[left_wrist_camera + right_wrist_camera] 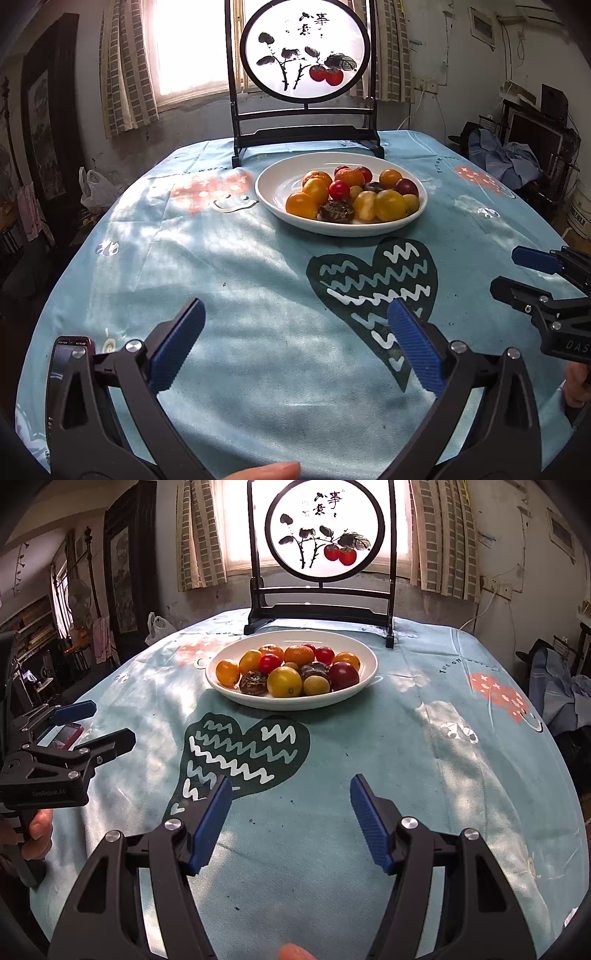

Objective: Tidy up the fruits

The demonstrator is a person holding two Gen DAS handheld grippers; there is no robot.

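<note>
While both pairs of fingers stand wide apart with nothing between them, the left gripper [295,343] and the right gripper [291,821] hang low over the blue patterned cloth of the table [229,266], side by side, each with bare cloth between and just ahead of its blue pads. A dark heart print [243,753] lies just beyond the right fingers and a little to their left. A phone [70,365] lies on the cloth close beside the outer left finger.

Well ahead of both pairs sits a white plate [273,184] holding all the fruits [354,195] in view: orange and yellow round ones, small red ones and a couple of dark wrinkled ones, heaped touching one another, mostly on the half of the plate to the right of the left fingers. No fruit lies loose on the cloth. Beyond the plate stands a framed round screen [321,535] painted with red fruit.

Gathered on one plate, the fruits fit a finished tidy-up; equally, the mixed heap could be awaiting sorting. One moment cannot say which.
</note>
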